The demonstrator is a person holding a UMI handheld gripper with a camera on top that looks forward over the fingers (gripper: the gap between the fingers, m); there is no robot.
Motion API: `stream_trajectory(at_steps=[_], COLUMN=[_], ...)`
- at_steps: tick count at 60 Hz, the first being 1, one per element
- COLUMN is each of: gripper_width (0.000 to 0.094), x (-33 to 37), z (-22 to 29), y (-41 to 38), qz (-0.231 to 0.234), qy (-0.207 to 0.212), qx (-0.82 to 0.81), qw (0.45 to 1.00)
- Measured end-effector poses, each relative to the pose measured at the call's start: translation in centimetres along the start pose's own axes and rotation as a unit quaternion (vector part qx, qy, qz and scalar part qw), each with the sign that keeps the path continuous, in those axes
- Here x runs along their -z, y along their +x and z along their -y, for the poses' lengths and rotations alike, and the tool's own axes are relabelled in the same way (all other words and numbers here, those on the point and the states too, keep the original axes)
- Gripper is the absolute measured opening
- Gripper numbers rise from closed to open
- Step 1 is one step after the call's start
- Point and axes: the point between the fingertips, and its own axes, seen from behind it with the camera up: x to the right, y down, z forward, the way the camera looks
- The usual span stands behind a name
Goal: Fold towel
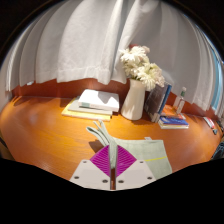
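A pale, whitish-green towel (150,157) lies on the wooden table (40,135), just ahead of and to the right of my fingers. My gripper (112,162) is shut on a fold of the towel. The magenta pads (100,160) press together with a strip of cloth between them. That pinched edge rises from the fingers and bends to the left (99,130). The part of the towel under the fingers is hidden.
A white vase of pale flowers (134,98) stands beyond the towel. A stack of books (92,103) lies to its left. More books (172,121) lie and stand to its right. A pale curtain (80,45) hangs behind the table.
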Motion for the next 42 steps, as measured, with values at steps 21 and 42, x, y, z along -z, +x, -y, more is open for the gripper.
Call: stream_trajectory(at_steps=[21,42], gripper_width=[0.0255,0.0649], x=[-1.8,3.3], z=[-5.8,-4.8], y=[18.8,22.8], qz=[-0.041,0.008], qy=[-0.055,-0.029], qx=[-0.033,-0.011], qw=[0.997,0.999])
